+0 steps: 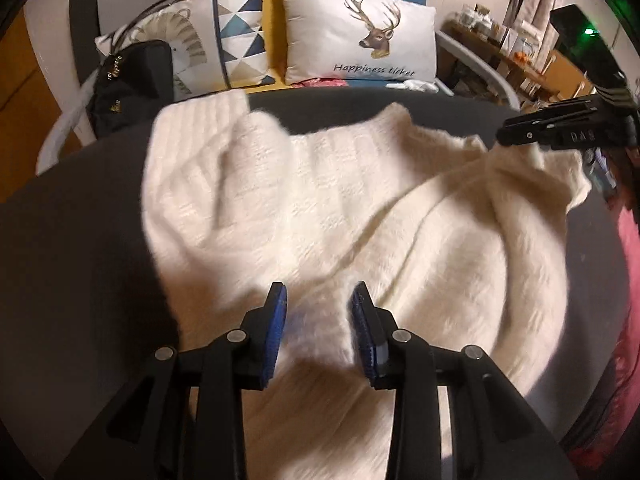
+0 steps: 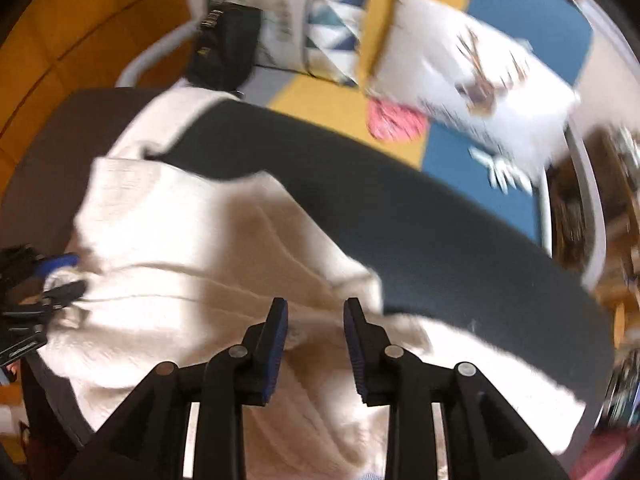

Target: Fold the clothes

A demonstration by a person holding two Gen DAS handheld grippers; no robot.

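Note:
A fluffy cream knit sweater (image 1: 360,208) lies rumpled on a dark round table (image 1: 80,240), with one part folded over at the far left. My left gripper (image 1: 318,308) hovers over the sweater's near edge, its blue pads apart; a soft ridge of knit rises between them, unpinched. In the right wrist view the sweater (image 2: 180,240) fills the lower left, and my right gripper (image 2: 316,320) stands open above its edge near the bare table (image 2: 400,200). The right gripper (image 1: 504,136) also shows at the sweater's far right corner. The left gripper (image 2: 68,276) shows at the left edge.
Behind the table a yellow and blue sofa holds a deer-print pillow (image 1: 360,36), a triangle-pattern pillow (image 1: 236,36), a black bag (image 1: 128,80) and a pink cloth (image 2: 394,122). A cluttered wooden shelf (image 1: 500,48) stands at the far right. A pink sleeve (image 1: 628,280) is at the right edge.

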